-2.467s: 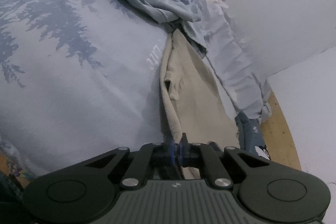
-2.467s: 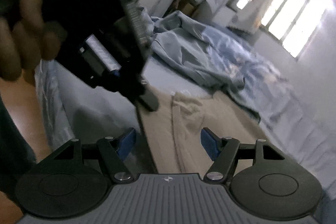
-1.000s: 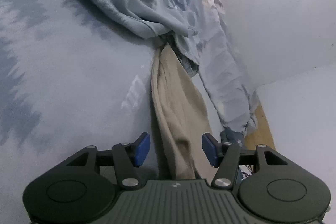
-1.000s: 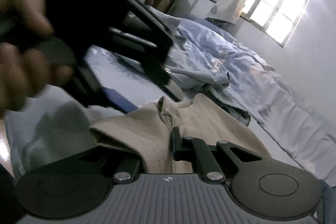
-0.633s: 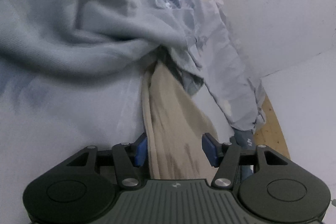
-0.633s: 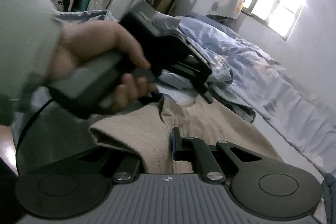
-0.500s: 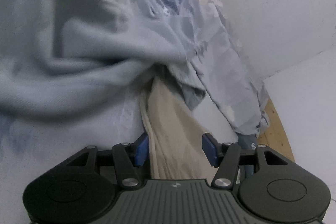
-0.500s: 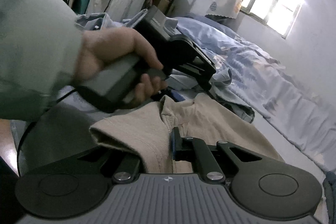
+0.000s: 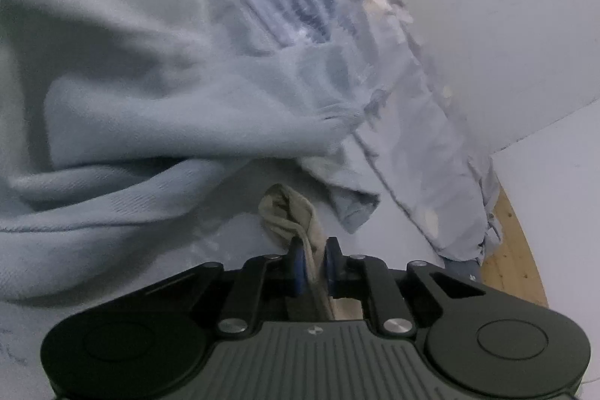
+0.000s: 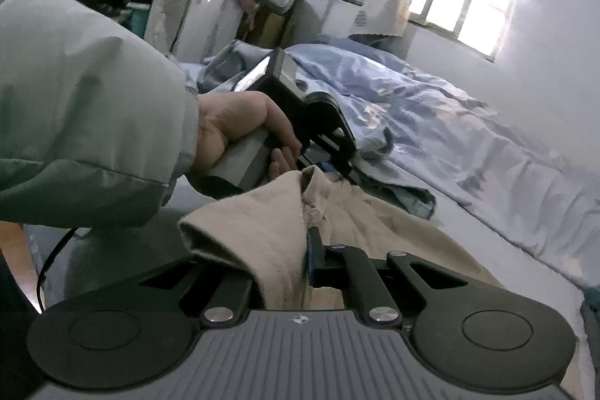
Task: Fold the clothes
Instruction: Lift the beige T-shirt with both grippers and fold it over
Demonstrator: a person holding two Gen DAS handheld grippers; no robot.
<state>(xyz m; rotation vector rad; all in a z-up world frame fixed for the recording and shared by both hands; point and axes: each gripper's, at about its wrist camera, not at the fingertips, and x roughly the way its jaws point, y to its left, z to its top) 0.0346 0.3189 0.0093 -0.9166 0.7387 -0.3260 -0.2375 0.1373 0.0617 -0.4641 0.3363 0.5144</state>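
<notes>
Left hand-held gripper: jaws have just been closing, now pinching a bunched end of the beige garment.
Right hand-held gripper: clamped on another edge of the same beige garment, cloth draped over its left finger.
Garment place: on the bed, at 6 o'clock from the grey-blue quilt.
Person: left hand at 10 o'clock in the right wrist view.

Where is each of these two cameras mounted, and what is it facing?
Left wrist: on the left gripper, facing along the bed; its jaws, just closed, pinch the beige garment.
Right wrist: on the right gripper, facing the window, showing the left hand and sleeve.
Shared: the garment and blue quilt.
</notes>
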